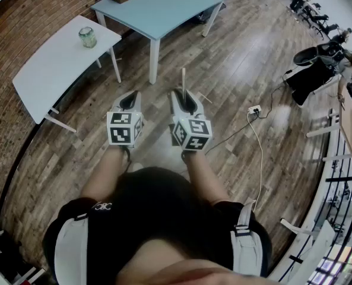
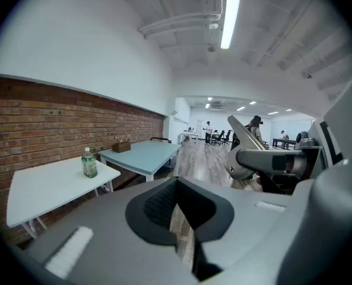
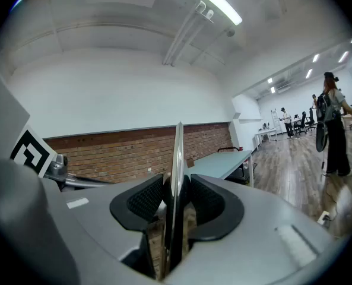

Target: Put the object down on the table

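Thin flat object (edge-on, kind unclear) | right gripper clamps it | left gripper closed, empty

Right tongs clamp thin strip (upright).

We can read no text, brand or number in any view. The label on the green bottle on the white table is too small to make out.
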Motion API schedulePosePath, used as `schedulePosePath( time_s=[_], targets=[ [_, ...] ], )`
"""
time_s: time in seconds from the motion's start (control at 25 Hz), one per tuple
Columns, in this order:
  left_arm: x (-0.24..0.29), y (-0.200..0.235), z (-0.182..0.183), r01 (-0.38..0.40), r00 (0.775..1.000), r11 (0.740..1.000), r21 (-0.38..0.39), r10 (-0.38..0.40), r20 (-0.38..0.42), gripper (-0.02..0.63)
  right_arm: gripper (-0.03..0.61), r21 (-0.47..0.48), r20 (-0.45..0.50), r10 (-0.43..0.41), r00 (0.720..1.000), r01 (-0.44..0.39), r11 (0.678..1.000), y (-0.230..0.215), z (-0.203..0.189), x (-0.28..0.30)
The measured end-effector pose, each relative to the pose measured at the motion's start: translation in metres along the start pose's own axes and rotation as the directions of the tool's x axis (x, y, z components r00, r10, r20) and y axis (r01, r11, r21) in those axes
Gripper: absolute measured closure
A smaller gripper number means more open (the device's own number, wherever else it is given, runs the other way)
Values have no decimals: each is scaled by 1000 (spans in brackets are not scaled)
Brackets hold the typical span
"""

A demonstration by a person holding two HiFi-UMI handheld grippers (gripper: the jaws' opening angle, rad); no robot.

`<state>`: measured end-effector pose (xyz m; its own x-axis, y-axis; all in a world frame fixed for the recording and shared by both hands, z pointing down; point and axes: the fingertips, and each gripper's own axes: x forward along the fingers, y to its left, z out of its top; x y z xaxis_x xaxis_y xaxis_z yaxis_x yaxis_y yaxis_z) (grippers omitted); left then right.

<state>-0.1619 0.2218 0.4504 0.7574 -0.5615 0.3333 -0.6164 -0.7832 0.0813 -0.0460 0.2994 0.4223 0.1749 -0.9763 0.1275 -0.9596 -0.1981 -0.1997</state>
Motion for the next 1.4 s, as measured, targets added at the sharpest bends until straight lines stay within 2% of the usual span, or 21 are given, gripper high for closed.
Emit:
schedulePosePath(
  time_s=[0.2, 0.44, 0.76, 1.08, 1.4],
  targets=[
    [1, 8, 3, -9, 1000, 1000, 11, 9, -3, 614, 416, -4, 0, 1, 1000, -1, 1000, 8, 0, 6],
    [2, 25, 5, -9, 1000, 1000, 22, 9, -9, 614, 414, 58, 60, 1, 998, -5, 998, 19, 7, 13],
    [5, 45, -1, 24, 999, 999, -39, -26, -33, 614, 416, 72, 30, -22, 999, 20, 997, 29, -6, 26],
    [5, 70, -6, 49, 998, 998, -29, -51, -43, 614, 416, 115, 9, -61, 998, 60, 992, 44, -19, 33],
    [8, 93, -8, 33, 999, 999, -41, -34, -29, 614, 416, 95, -4, -27, 1000, 27, 995, 61, -27, 50]
  ],
)
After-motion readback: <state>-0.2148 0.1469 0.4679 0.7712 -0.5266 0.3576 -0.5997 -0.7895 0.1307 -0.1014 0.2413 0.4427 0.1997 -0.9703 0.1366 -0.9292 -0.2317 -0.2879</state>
